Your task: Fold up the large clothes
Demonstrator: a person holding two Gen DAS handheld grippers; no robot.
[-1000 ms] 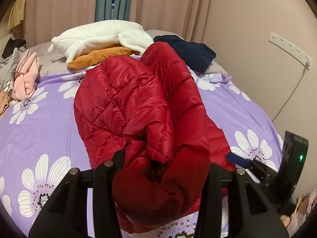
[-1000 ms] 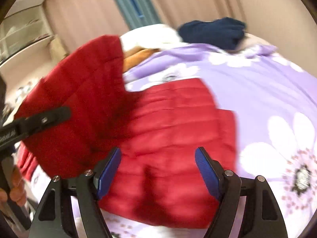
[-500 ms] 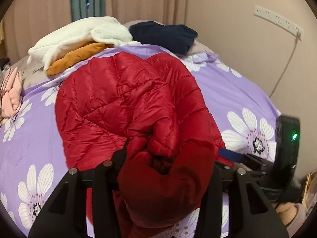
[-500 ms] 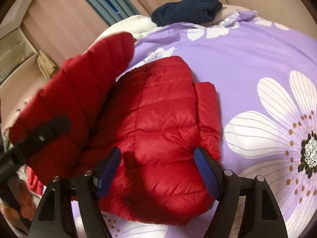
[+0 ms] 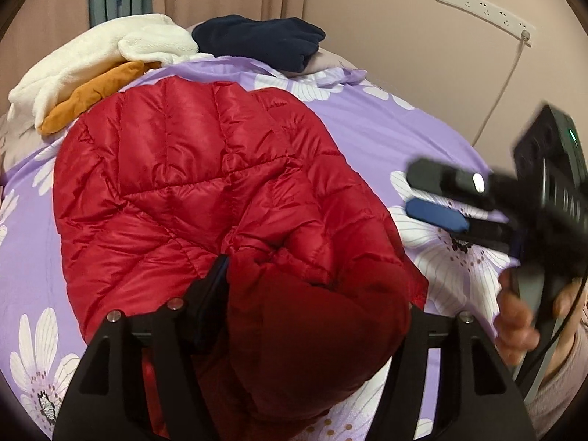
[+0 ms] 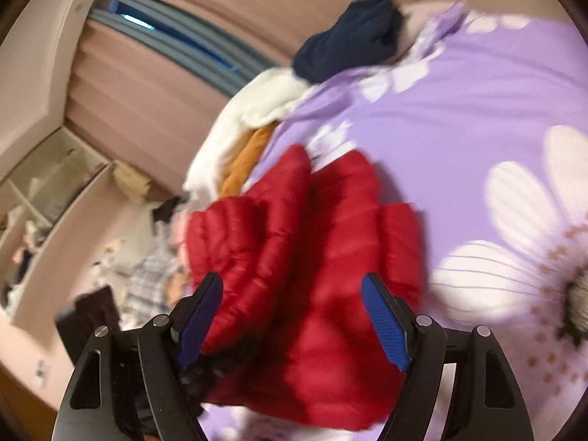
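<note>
In left claw (image 5: 316, 294): red jacket (image 5: 205, 191).

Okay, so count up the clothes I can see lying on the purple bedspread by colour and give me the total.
Red: 1, the puffer jacket, one end bunched in the left gripper
White: 1, the fleece
Orange: 1, the garment under the fleece
Navy: 1, the garment at the far edge
Total: 4

No writing, label, brand or number can be read anywhere here. The white wall-mounted power strip (image 5: 484, 10) carries only socket holes, and the black device (image 5: 551, 154) with its green light shows no legible marking.
</note>
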